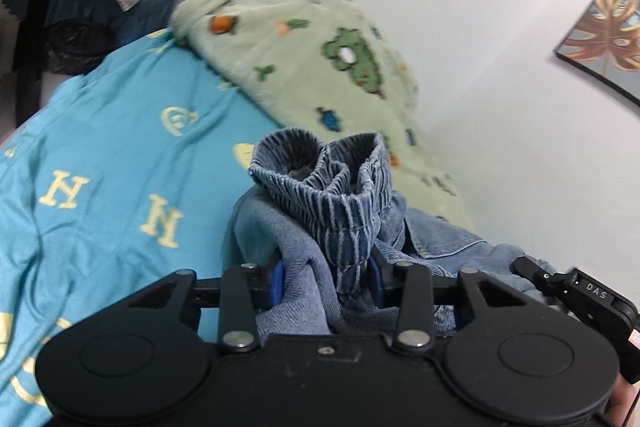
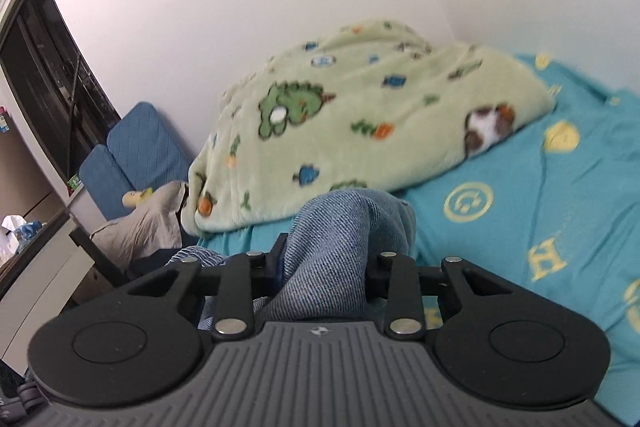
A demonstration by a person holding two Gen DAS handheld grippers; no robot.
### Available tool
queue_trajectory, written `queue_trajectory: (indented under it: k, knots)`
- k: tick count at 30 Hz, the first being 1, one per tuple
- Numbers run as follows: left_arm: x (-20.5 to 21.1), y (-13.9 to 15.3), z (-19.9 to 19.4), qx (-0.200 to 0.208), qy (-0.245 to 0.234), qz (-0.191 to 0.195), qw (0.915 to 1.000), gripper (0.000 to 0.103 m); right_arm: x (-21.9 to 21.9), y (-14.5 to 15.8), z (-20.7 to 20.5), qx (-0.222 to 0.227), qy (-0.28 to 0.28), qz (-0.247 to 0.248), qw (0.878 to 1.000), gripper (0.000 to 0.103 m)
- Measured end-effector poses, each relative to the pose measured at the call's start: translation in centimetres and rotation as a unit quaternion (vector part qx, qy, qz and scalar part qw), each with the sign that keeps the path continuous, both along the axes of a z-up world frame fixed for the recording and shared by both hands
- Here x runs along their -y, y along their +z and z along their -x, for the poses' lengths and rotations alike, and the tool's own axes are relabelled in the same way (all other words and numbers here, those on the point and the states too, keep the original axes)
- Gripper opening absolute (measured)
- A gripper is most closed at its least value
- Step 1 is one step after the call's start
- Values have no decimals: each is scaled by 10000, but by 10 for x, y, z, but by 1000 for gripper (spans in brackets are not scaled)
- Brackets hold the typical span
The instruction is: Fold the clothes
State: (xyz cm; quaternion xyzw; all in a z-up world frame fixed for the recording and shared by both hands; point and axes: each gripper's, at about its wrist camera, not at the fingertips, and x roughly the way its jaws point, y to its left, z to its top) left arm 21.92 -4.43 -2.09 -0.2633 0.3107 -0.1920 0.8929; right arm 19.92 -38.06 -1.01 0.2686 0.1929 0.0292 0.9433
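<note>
Between both jaws: denim garment [image 1: 320,211], seemingly clamped.

Left claw [image 1: 326,279] and right claw [image 2: 322,267], each clamped on denim [image 1: 304,291] bunched between its fingers; fingertips apparently hidden.

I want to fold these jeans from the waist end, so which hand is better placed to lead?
Probably the left. The left gripper has its fingers clamped on the jeans right below the ribbed elastic waistband. The right gripper pinches only plain denim, with no waistband in its view.
</note>
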Motion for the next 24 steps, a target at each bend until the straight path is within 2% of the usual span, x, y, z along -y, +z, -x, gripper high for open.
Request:
queue_trajectory:
  k: [8,13,19,24]
  knots:
    - [77,53,31,384,-550,145,9976,36,65,58,68,448,-474,173,9977,33]
    - [139,68,47,516,-1016,225,9932,37,115,81,110,621,-831,321,9941,33]
    - [212,61,57,515,-1509,273,9868,37,176,83,151,739,-1273,378,9884,33]
    - [264,38,60,451,-1867,224,9811,37,217,61,177,688,-1548,478,9844,33]
